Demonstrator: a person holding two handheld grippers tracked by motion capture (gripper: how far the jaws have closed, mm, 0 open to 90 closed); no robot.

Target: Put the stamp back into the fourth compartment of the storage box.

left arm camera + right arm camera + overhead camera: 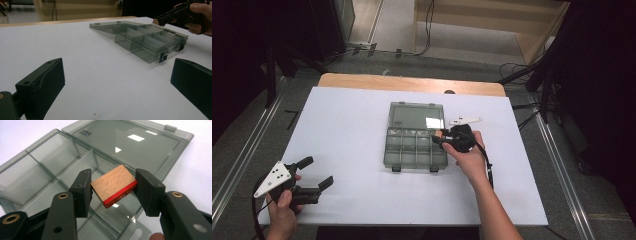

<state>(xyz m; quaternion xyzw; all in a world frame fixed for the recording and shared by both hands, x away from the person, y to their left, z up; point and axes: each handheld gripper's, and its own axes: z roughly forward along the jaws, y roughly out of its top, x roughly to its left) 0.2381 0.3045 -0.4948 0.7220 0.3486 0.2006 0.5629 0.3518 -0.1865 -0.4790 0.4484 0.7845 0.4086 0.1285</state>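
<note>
Over the open compartment box [50, 170] on the tabletop [342, 130], the right tool [113, 188] clamps a wooden block [113, 186], best lowered level into one cell before releasing, while the left tool [309, 175] rests apart, jaws spread.

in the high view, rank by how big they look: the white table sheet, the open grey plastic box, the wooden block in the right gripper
1. White table sheet, by far the largest.
2. Open grey plastic box, lid laid flat behind its compartments.
3. Wooden block, a small piece between the right gripper jaws over the box's right edge.
</note>
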